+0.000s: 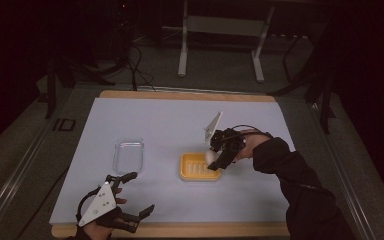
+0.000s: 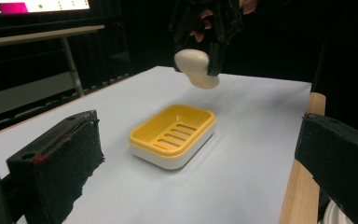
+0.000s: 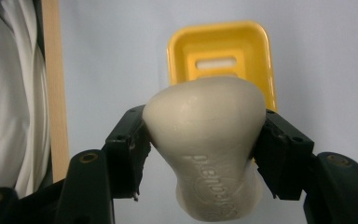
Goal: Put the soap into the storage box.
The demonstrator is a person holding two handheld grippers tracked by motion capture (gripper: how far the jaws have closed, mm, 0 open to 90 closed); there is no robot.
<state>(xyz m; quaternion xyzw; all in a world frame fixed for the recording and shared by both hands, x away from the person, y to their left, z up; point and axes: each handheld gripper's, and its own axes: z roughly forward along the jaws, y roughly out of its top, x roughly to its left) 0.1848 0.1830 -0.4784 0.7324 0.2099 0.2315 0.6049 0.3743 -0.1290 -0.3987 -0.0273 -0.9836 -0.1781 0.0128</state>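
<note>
The right tool (image 1: 214,159) grips a cream soap bar (image 3: 207,140) between both jaws, held in the air just above the yellow soap dish (image 2: 173,134) on the bench (image 1: 160,120). The left tool (image 1: 132,200), jaws spread and empty, rests well apart from the dish, near the bench's edge.

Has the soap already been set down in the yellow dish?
No, the soap hangs clamped in the right claw, above the yellow dish with clear space between.
</note>
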